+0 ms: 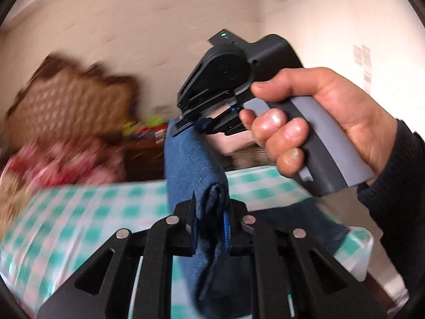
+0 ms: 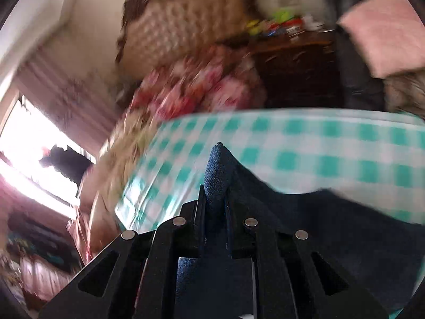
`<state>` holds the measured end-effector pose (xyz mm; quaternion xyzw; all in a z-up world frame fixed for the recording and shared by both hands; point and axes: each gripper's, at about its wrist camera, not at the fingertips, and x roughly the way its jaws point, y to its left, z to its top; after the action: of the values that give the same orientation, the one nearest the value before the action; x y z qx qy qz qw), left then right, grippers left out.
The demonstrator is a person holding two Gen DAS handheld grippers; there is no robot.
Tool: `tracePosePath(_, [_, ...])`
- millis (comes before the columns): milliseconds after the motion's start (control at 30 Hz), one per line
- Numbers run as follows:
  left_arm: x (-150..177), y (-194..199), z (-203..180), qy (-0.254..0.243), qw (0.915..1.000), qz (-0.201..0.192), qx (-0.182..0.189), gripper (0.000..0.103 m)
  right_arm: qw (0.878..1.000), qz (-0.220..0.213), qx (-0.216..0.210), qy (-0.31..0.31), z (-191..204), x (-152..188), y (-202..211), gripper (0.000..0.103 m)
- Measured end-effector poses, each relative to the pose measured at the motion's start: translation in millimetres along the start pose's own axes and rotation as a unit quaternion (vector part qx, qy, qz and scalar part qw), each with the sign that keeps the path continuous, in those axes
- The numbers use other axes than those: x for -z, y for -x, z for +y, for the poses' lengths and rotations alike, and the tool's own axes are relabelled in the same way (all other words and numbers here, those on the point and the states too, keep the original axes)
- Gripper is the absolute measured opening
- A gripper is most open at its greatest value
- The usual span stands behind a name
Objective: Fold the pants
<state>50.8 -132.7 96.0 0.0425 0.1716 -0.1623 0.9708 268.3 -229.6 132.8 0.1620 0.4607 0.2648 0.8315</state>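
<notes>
The pants [image 1: 191,164] are blue and hang lifted above the checked sheet [image 1: 87,212], stretched between my two tools. My left tool [image 1: 211,212] pinches a bunched fold of the cloth; the fabric is squeezed tight between its black fingers [image 1: 191,207] and spills down below them. From there the cloth runs up to my right tool [image 1: 186,125], which clamps the other end at its tip. In the right wrist view the right tool [image 2: 215,199] has its jaws pressed on a dark blue ridge of the pants [image 2: 220,167], and the rest of the fabric falls away to the right and low, over the sheet [image 2: 318,154].

My right hand [image 1: 318,122] wraps the grey handle of that tool, thumb on top, three fingers curled round the front, a dark sleeve [image 1: 393,186] at the wrist.

The sheet is green and white check and covers the bed. Past its far edge lies a heap of red and pink flowered bedding [image 2: 196,90], with a tufted brown headboard [image 2: 186,24] behind it against the pale wall. Beside that stands a dark wooden cabinet [image 2: 297,69] with bright clutter on top, too blurred to make out. A pink pillow [image 2: 382,37] leans at the right. A bright window [image 2: 32,159] glares at the left of the right wrist view.
</notes>
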Motion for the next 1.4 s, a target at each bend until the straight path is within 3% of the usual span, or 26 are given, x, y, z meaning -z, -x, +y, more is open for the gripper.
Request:
tracePosePath(100, [3,-41,-88,-0.06,0.9976,0.008,0.033,0.013,0.998,-0.011,0.044,-0.045,-105,18,47,0.013])
tracePosePath(167, [28,-70,-145,-0.1,0.9938,0.026,0.04,0.013,0.996,-0.002,0.061,-0.067,-164,40,51,0.013])
tracePosePath(233, [67,-106,-196,-0.143,0.986,0.071,0.048,0.013,0.992,0.021,0.071,-0.1,-220,62,39,0.013])
tracePosePath(300, [99,-132,-224,-0.172,0.9786,0.105,0.042,0.013,0.986,0.056,0.097,-0.124,-272,87,12,0.014])
tracePosePath(367, [126,-152,-246,-0.22,0.9684,0.117,0.019,0.02,0.983,0.065,0.098,-0.143,-297,101,0,0.024])
tracePosePath(400, [134,-154,-251,-0.238,0.9648,0.112,0.011,0.023,0.983,0.061,0.085,-0.148,-305,105,-1,0.026])
tracePosePath(467, [146,-158,-262,-0.276,0.9556,0.102,-0.006,0.039,0.985,0.057,0.072,-0.143,-307,105,0,0.027])
tracePosePath(533, [158,-160,-265,-0.303,0.9481,0.094,-0.018,0.039,0.987,0.062,0.076,-0.128,-301,102,-2,0.036])
tracePosePath(567, [162,-166,-266,-0.317,0.9439,0.09,-0.025,0.039,0.987,0.066,0.079,-0.123,-300,101,-5,0.038])
tracePosePath(667, [171,-165,-267,-0.342,0.9353,0.081,-0.043,0.018,0.989,0.071,0.09,-0.094,-293,95,-6,0.035])
tracePosePath(700, [171,-164,-268,-0.35,0.9322,0.074,-0.052,0.014,0.989,0.076,0.093,-0.082,-293,96,0,0.021])
tracePosePath(800, [161,-159,-265,-0.359,0.9286,0.059,-0.072,0.011,0.993,0.069,0.077,-0.064,-289,89,12,0.013])
tracePosePath(1000, [134,-149,-288,-0.381,0.9206,0.022,-0.085,0.011,0.997,0.018,0.067,-0.035,-280,77,60,0.013])
tracePosePath(1067, [142,-160,-298,-0.401,0.9125,0.034,-0.075,0.011,0.996,0.024,0.072,-0.044,-295,81,59,0.013])
tracePosePath(1167, [163,-177,-308,-0.413,0.9067,0.066,-0.054,0.012,0.995,0.036,0.075,-0.048,-319,95,47,0.013])
tracePosePath(1267, [180,-185,-320,-0.414,0.9061,0.079,-0.034,0.023,0.995,0.032,0.076,-0.06,-338,106,40,0.015])
tracePosePath(1333, [184,-179,-327,-0.411,0.9079,0.074,-0.032,0.03,0.994,0.023,0.082,-0.074,-348,112,41,0.026])
tracePosePath(1400, [170,-174,-311,-0.377,0.9234,0.073,-0.013,0.051,0.993,0.012,0.09,-0.08,-351,115,45,0.031])
